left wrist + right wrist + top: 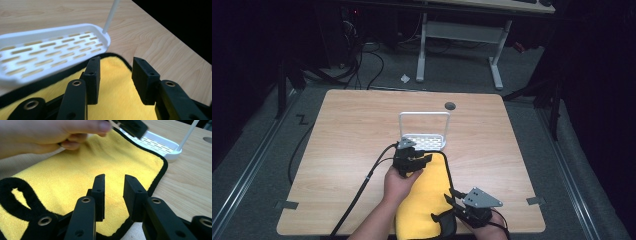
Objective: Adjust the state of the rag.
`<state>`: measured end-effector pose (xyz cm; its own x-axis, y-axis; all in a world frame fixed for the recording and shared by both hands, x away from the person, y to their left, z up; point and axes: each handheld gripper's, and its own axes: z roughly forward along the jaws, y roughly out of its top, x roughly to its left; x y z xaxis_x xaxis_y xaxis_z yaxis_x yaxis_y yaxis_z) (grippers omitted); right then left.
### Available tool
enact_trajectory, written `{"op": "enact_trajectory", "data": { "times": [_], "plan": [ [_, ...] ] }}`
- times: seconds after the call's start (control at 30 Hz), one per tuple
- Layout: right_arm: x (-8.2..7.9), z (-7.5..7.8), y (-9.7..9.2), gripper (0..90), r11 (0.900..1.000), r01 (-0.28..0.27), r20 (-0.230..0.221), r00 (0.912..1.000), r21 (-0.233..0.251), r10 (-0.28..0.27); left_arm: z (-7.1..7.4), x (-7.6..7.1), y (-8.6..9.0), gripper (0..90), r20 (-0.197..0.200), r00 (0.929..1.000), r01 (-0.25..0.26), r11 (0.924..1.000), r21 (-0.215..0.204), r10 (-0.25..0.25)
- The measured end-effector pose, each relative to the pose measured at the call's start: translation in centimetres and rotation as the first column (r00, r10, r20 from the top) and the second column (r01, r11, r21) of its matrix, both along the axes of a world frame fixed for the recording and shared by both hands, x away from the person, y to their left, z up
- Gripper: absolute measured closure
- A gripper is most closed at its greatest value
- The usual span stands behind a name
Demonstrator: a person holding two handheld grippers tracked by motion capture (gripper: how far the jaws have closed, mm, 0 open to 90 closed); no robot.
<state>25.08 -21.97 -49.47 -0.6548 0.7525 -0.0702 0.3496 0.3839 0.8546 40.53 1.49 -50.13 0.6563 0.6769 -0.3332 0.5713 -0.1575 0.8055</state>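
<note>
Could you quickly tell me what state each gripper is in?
Left gripper: open, above the yellow fleece cloth with black trim.
Right gripper: open, holding nothing.

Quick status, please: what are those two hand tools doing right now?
Both hand-held grippers, left and right, open over flat yellow black-edged cloth. White slotted plastic rack touches its far edge.

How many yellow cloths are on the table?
1: a yellow fleece cloth with black edging lies at the table's near edge, its far end beside the white slotted plastic tray.
</note>
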Motion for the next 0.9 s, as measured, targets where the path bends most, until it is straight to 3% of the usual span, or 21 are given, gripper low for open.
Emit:
{"op": "enact_trajectory", "data": {
  "times": [0.1, 0.13, 0.17, 0.2, 0.23, 0.27, 0.37, 0.4, 0.57, 0.73, 0.87, 0.9],
  "plan": [
    [0.2, -0.2, 0.1, 73.6, 0.9999, 0.0, -0.005, 1.0, -0.011, 0.0, -0.2, -1.4, 1.9, 58.9, 0.009, 0.9999, 0.004, 0.9993, 0.036, -0.004],
    [0.3, -0.4, 0.2, 74.7, 0.9998, -0.003, -0.016, 0.9999, -0.018, 0.002, -0.5, -2.4, 3.1, 58.9, 0.005, 1.0, 0.006, 0.9985, 0.054, -0.006],
    [0.4, -0.6, 0.2, 75.3, 0.9997, -0.008, -0.028, 0.9996, -0.025, 0.007, -0.5, -2.4, 3.1, 58.9, 0.005, 1.0, 0.006, 0.9985, 0.054, -0.006],
    [0.5, -0.8, 0.2, 75.8, 0.9993, -0.017, -0.047, 0.9988, -0.034, 0.015, -0.9, -3.6, 4.4, 58.9, -0.002, 0.9999, 0.011, 0.9971, 0.075, -0.011],
    [0.5, -0.8, 0.2, 75.8, 0.9993, -0.017, -0.047, 0.9988, -0.034, 0.015, -0.9, -3.6, 4.4, 58.9, -0.002, 0.9999, 0.011, 0.9971, 0.075, -0.011],
    [0.5, -1.3, 0.3, 76.9, 0.9977, -0.026, -0.077, 0.9968, -0.062, 0.021, -1.4, -4.8, 5.5, 58.9, -0.006, 0.9998, 0.021, 0.9944, 0.104, -0.021],
    [0.3, -1.7, 0.2, 77.3, 0.9963, -0.024, -0.109, 0.9939, -0.082, 0.015, -2.0, -5.7, 6.5, 58.6, -0.022, 0.9994, 0.028, 0.9923, 0.12, -0.026],
    [0.1, -1.9, 0.2, 77.5, 0.9953, -0.025, -0.125, 0.9921, -0.093, 0.014, -2.5, -6.3, 7.1, 58.3, -0.022, 0.9994, 0.029, 0.9891, 0.144, -0.026],
    [-0.7, -2.2, -0.1, 77.9, 0.9906, -0.019, -0.124, 0.9922, -0.135, 0.002, -3.2, -6.7, 7.7, 57.7, -0.023, 0.9996, 0.017, 0.9916, 0.128, -0.014],
    [-0.9, -2.3, -1.0, 77.9, 0.9904, 0.001, -0.131, 0.9912, -0.138, -0.019, -3.1, -6.7, 7.7, 57.2, -0.01, 0.9997, 0.026, 0.986, 0.165, -0.024],
    [1.0, -1.7, -1.0, 80.0, 0.9934, 0.022, -0.116, 0.9926, -0.113, -0.035, -3.1, -6.6, 7.5, 57.5, -0.004, 0.9996, 0.028, 0.9835, 0.179, -0.027],
    [2.6, -1.3, -0.3, 82.7, 0.9943, 0.02, -0.105, 0.9939, -0.105, -0.032, -3.1, -6.4, 7.4, 59.0, 0.0, 0.9997, 0.026, 0.9823, 0.185, -0.026]
  ]
}}
